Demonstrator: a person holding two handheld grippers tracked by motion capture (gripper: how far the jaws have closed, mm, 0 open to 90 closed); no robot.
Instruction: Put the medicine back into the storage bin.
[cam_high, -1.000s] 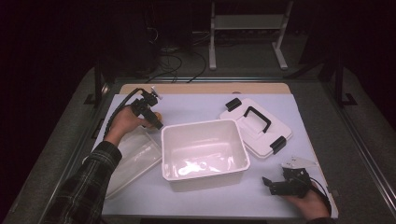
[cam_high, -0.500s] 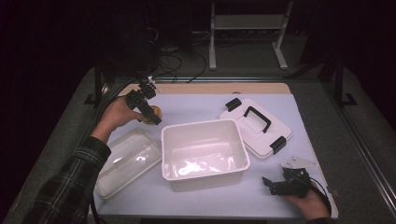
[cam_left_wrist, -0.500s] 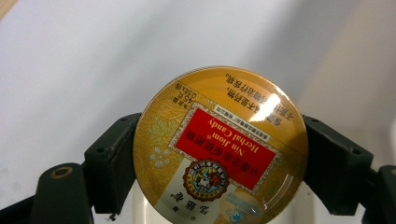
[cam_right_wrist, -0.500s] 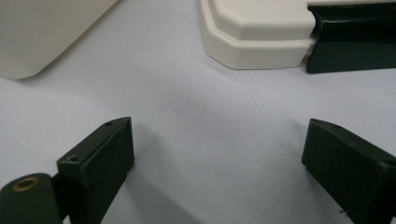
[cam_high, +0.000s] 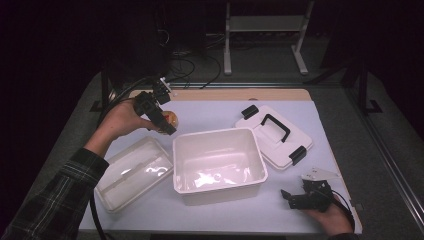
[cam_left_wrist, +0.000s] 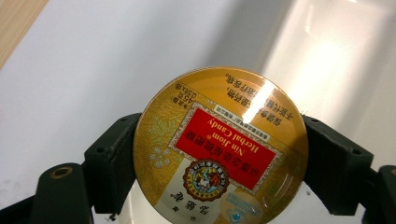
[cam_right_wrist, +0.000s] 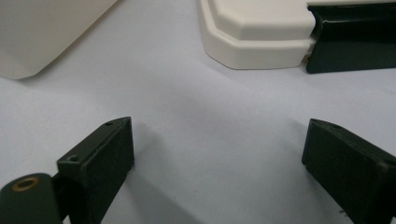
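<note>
Left gripper view: left claw (cam_left_wrist: 219, 172) clamps gold tin (cam_left_wrist: 219, 149) labelled "Nin Jiom Herbal Candy".

Middle of tabletop (cam_high: 220, 117): the open white bin (cam_high: 219, 162) stands here, walls up, mouth free from above.
Left front corner: a clear lid (cam_high: 132, 172) lies flat, touching the bin's left wall; no gap between them.
Right far side: the white lid with black handle (cam_high: 274, 135) lies flat just beside the bin's far right corner.
Far edge: a bare strip runs behind the bin.
Right front corner: bare surface lies ahead of the right gripper (cam_right_wrist: 219, 158) and its spread jaws, up to the bin wall and the lid's edge.
</note>
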